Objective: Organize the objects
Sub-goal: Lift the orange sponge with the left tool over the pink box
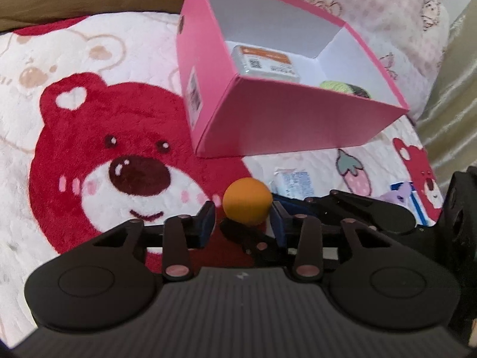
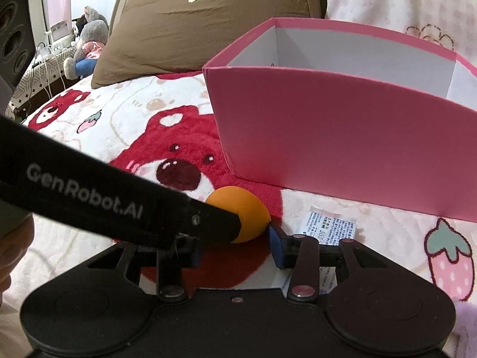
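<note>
Bedding fills both views: a fleece blanket (image 1: 89, 89) printed with a red bear and strawberries. Only the right wrist view shows the brown pillow (image 2: 193, 24) at the head and a grey plush toy (image 2: 89, 35) beyond it.

On the blanket stands an open pink box (image 1: 268, 113), white inside. The left view looks down into it and shows an orange-labelled packet (image 1: 265, 62) and something green and black (image 1: 342, 88). The right view shows only its outer wall and bare inner sides.

Both tools meet in front of the box. The left gripper (image 1: 243, 222) has the ball (image 1: 247, 201) between its tips. Its right pad touches the ball and its left pad is a sliver off, so it is not clamped. The right gripper (image 2: 235, 246) touches the ball with its right pad. The left gripper's finger hides its other pad, so I cannot tell its grip.

The orange ball is just beside a printed sachet (image 2: 331, 226) lying flat.
</note>
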`<state>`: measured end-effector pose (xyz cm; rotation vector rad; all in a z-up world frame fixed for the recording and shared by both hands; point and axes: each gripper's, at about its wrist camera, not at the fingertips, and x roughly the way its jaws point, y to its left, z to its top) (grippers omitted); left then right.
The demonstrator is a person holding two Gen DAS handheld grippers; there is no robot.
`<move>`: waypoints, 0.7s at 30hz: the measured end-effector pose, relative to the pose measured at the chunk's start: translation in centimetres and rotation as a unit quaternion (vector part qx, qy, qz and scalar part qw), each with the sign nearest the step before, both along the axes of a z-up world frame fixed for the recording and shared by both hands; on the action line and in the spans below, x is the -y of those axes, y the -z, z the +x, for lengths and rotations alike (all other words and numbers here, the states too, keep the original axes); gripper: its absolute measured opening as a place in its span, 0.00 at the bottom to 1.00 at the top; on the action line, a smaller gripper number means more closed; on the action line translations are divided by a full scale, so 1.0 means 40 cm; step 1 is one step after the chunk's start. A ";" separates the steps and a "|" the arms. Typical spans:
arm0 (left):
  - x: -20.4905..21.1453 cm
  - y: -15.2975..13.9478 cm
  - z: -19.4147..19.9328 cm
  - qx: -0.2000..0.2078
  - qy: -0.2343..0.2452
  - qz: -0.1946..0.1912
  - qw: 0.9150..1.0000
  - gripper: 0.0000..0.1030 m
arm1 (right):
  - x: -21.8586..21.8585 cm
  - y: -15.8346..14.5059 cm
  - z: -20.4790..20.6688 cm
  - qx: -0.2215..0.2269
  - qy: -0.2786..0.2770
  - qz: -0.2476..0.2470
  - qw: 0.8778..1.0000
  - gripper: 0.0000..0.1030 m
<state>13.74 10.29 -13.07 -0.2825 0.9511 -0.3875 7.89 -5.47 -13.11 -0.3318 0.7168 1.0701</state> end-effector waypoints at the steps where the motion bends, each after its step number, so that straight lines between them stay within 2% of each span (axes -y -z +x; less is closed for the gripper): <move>1: 0.002 -0.006 0.000 -0.001 0.003 -0.004 1.000 0.29 | 0.002 -0.003 -0.003 0.002 -0.001 -0.001 1.000 0.46; 8: 0.015 -0.043 -0.019 0.000 0.013 0.006 1.000 0.27 | 0.014 -0.035 -0.025 0.022 -0.006 -0.010 1.000 0.46; 13: 0.012 -0.075 -0.028 -0.017 0.008 -0.009 1.000 0.27 | 0.026 -0.062 -0.045 0.037 -0.012 -0.018 0.999 0.46; 21: 0.011 -0.149 -0.067 -0.012 0.011 -0.021 1.000 0.27 | 0.040 -0.139 -0.085 0.057 -0.013 -0.023 0.998 0.46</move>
